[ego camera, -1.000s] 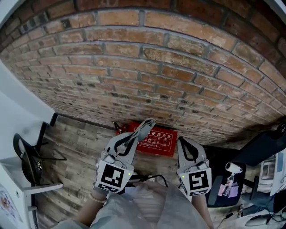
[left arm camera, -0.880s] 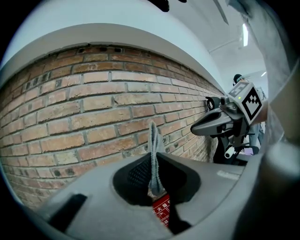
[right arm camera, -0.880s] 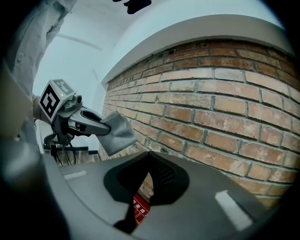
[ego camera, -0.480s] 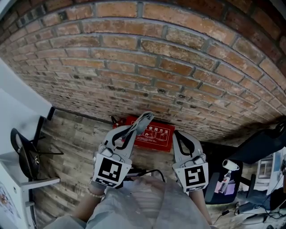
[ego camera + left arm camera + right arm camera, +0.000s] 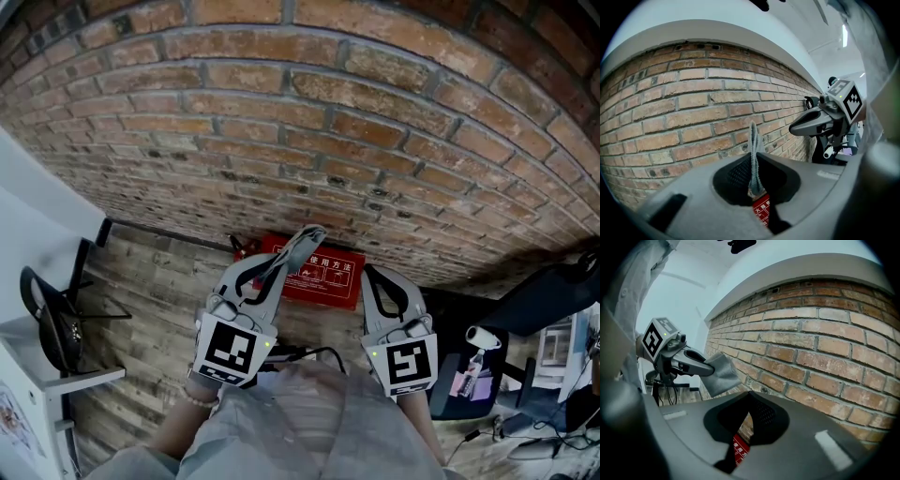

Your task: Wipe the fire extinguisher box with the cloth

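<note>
Red box (image 5: 323,279), long side along brick wall (image 5: 328,112), lies ahead-below left gripper (image 5: 281,269) clamping grey cloth (image 5: 305,244) (nearer tool); right gripper (image 5: 368,275) closed, empty.

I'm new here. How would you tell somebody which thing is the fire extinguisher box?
Find the big brick wall. Where its foot meets the wooden floor, a flat box lies by it, just beyond the left claw pinching a grey cloth. It is the only bright red thing there, with white print on top.
</note>
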Demonstrator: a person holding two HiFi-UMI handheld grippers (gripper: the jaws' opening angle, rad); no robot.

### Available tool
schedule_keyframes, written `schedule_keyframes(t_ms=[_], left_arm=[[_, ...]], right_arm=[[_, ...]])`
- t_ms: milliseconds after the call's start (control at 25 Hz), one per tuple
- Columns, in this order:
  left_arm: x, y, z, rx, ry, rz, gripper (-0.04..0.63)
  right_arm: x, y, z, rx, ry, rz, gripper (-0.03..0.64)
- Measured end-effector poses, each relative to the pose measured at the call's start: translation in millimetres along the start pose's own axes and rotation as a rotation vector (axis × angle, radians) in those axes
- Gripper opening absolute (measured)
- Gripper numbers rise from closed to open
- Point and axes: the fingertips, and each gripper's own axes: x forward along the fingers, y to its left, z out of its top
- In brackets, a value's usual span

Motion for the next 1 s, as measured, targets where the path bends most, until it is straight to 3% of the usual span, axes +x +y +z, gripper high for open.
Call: schedule_keyframes(t_ms=[1000], left_arm=[[-1.6, 1.9, -2.6, -0.014, -0.008, 0.008, 0.011]], right_arm=[[3.7, 5.0, -3.7, -0.011, 0.019, 0.010, 0.011]])
